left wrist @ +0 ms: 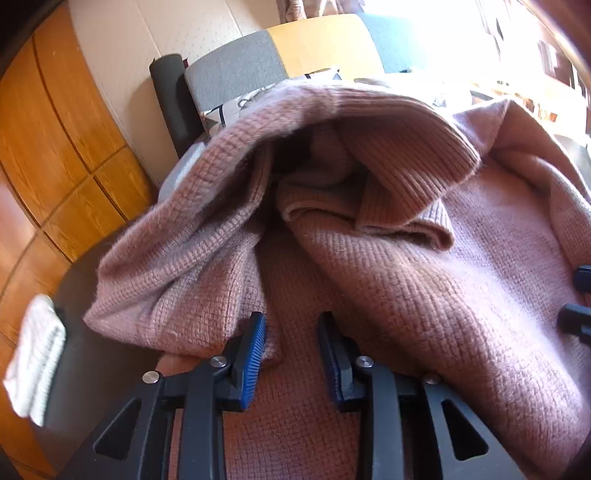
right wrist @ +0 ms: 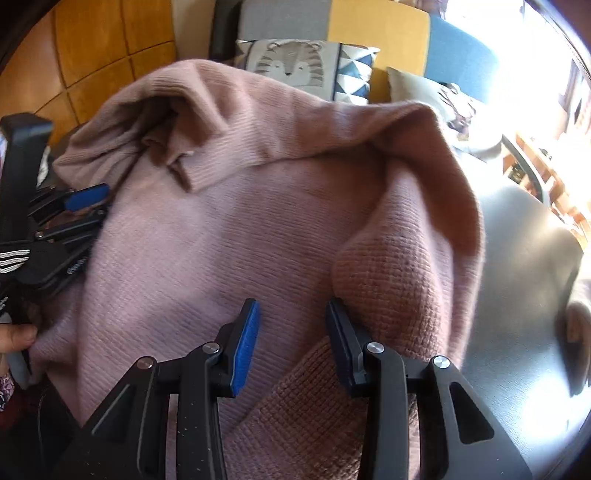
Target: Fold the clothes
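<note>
A dusty-pink knit sweater (left wrist: 388, 280) lies in a rumpled heap on a dark table (left wrist: 92, 354), with its ribbed hem or cuff curled over at the top. My left gripper (left wrist: 291, 325) stands open just above the knit, blue pads apart, nothing clamped between them. In the right wrist view the same sweater (right wrist: 229, 229) fills the middle. My right gripper (right wrist: 291, 314) is open over it, and a raised fold of the knit touches the right finger (right wrist: 343, 332). The left gripper (right wrist: 74, 210) shows at the left edge, held by a hand (right wrist: 16, 338).
A folded white cloth (left wrist: 35, 358) sits at the table's left edge. Behind the table stands a grey, yellow and blue sofa (right wrist: 376, 33) with patterned cushions (right wrist: 295, 64). Wooden cabinet doors (left wrist: 55, 147) are on the left. Bare dark tabletop (right wrist: 524, 295) lies right of the sweater.
</note>
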A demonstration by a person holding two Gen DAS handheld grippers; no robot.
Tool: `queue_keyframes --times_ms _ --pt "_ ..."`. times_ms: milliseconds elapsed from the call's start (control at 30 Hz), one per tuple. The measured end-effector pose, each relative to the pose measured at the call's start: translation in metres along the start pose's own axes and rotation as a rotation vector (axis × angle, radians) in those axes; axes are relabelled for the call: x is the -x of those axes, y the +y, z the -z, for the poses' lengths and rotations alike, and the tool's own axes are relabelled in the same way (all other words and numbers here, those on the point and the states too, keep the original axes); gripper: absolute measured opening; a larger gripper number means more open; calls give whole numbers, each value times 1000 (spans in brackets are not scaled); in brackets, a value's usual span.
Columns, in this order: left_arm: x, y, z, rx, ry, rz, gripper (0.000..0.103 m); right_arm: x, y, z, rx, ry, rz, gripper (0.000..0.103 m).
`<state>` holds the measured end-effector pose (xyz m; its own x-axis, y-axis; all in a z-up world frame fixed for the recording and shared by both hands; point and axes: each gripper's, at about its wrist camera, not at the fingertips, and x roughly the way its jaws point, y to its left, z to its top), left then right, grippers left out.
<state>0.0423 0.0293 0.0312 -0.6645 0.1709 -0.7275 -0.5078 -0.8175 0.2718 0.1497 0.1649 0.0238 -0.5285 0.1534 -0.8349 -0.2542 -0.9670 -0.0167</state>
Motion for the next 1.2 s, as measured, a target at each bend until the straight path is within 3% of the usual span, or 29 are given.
queue_keyframes --times_ms 300,500,567,833,900,933,967,1000,1200 --pt "3 2 -3 5 -1 4 31 56 -51 20 -194 -82 -155 43" --pt "3 6 -3 15 -3 13 31 76 -78 49 -237 2 -105 47" --pt "2 6 -3 16 -3 15 31 79 -76 60 -247 18 -133 47" --pt "-9 11 -2 13 -3 13 31 71 -51 78 -338 91 -425 47" --pt "-7 8 0 13 -4 13 31 62 -40 81 -322 119 -430 47" --pt "-6 7 1 13 -4 13 31 59 -35 81 -312 126 -421 45" --pt "-5 6 2 13 -4 12 31 59 -30 81 -301 120 -402 19" --pt "-4 5 2 13 -4 12 31 61 -28 79 -290 106 -386 5" --pt "-2 -1 5 18 -3 12 31 85 -39 58 -239 1 -240 4"
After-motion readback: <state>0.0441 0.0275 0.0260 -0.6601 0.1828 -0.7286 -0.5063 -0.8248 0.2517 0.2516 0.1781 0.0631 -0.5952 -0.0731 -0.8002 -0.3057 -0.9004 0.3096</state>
